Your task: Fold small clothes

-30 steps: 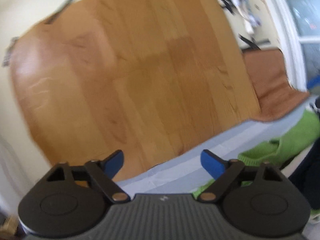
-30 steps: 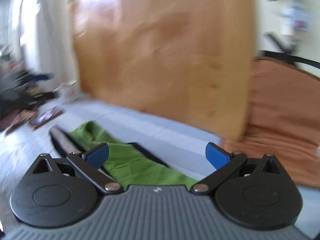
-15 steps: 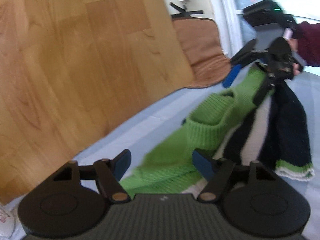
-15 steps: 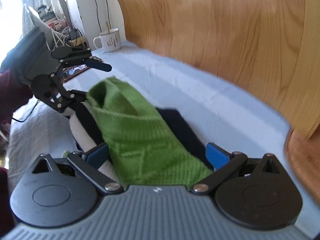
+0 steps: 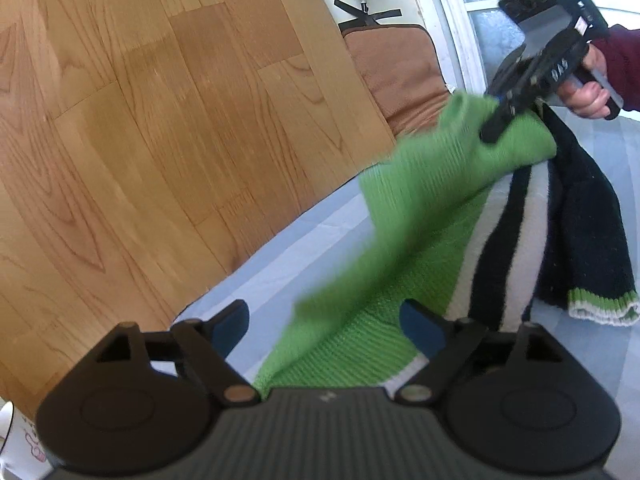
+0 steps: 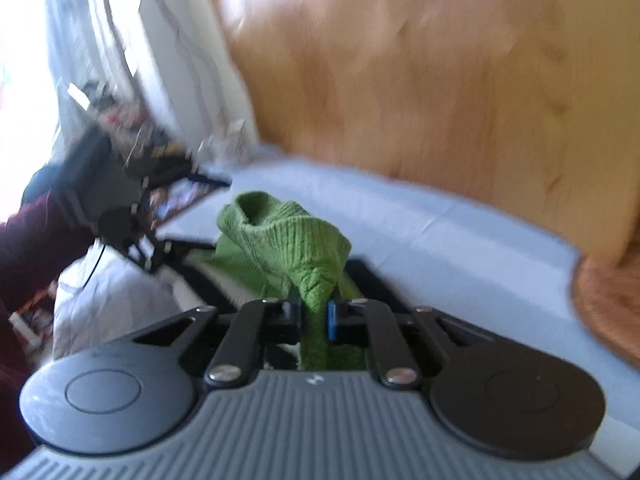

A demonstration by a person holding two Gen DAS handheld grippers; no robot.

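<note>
A green knitted sweater [image 5: 420, 208] with black and white stripes lies partly lifted on the pale blue sheet [image 5: 288, 256]. My right gripper [image 6: 314, 314] is closing, its blue pads pressing a bunched fold of the green knit [image 6: 288, 236]. In the left wrist view the right gripper [image 5: 494, 124] holds that fold up at the upper right. My left gripper [image 5: 326, 316] hangs low over the sweater's near green edge. Its jaws are opening; the fabric shows between and under them, untouched by the pads.
A wooden board [image 5: 160, 120] stands behind the sheet, with a brown cushion [image 5: 396, 68] to its right. A white mug [image 5: 10, 444] is at the lower left corner. A hand [image 5: 588, 92] in a dark red sleeve holds the right gripper.
The right gripper has gone from wide open to shut on the green knit and pulled it up. The left gripper has sunk toward the sweater, and its jaws stand wider than half a second ago.
</note>
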